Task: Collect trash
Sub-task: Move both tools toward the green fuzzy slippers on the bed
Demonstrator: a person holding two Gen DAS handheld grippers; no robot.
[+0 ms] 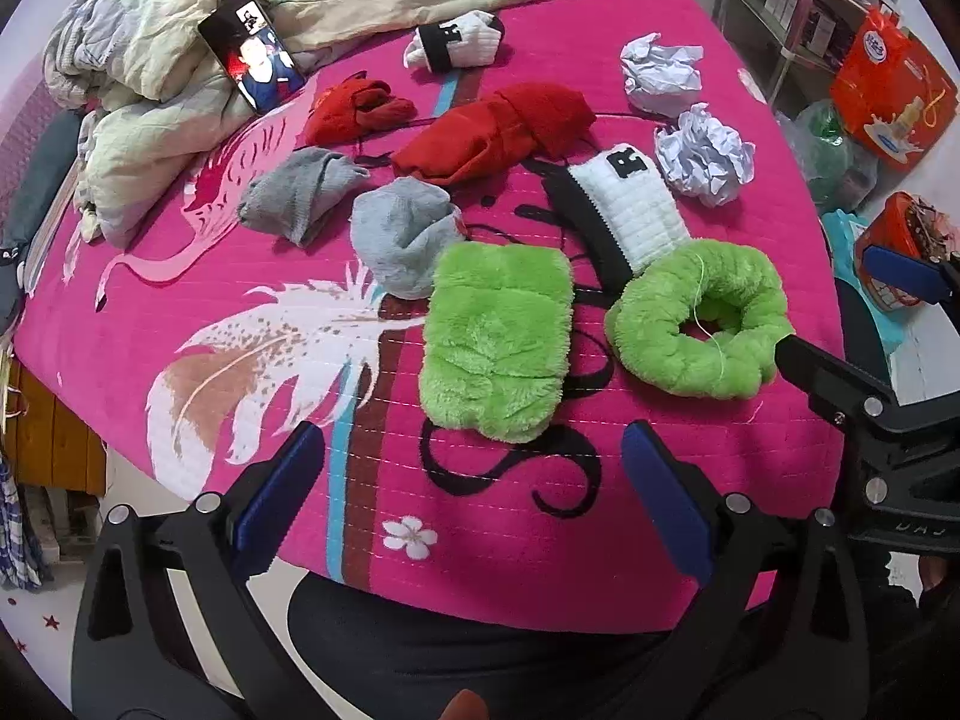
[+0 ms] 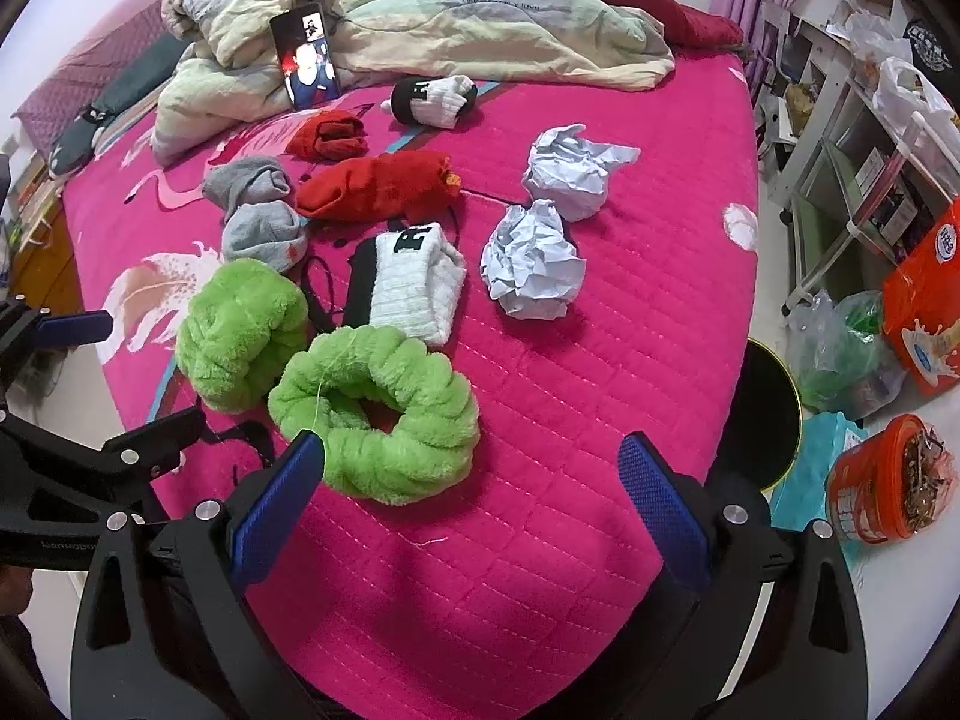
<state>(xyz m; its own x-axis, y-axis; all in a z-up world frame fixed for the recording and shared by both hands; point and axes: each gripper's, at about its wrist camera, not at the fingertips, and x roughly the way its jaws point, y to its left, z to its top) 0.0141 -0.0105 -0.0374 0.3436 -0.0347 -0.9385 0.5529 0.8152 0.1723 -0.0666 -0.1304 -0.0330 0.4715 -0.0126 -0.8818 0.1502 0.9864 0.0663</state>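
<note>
On the pink bed cover, right of the socks, two crumpled paper balls [image 2: 534, 261] [image 2: 573, 171] lie just apart: light, springy, crushable, so you should pinch across the bulk of the nearer. Roughly round, neither has a clear long axis or heading. Your right tongs [image 2: 471, 489] and left tongs [image 1: 474, 477] both stand wide and empty.

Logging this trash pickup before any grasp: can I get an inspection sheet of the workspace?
Surface: pink quilted bedspread, printed with feathers.
Job's things: two crumpled paper balls, side by side, untouched.
Clutter: green plush cuffs, grey, red and white socks, phone on rumpled quilt.
Grippers: left gripper and right gripper open, empty.
Cables: nothing seen.
Surroundings: orange bucket, plastic bags, shelving.
</note>
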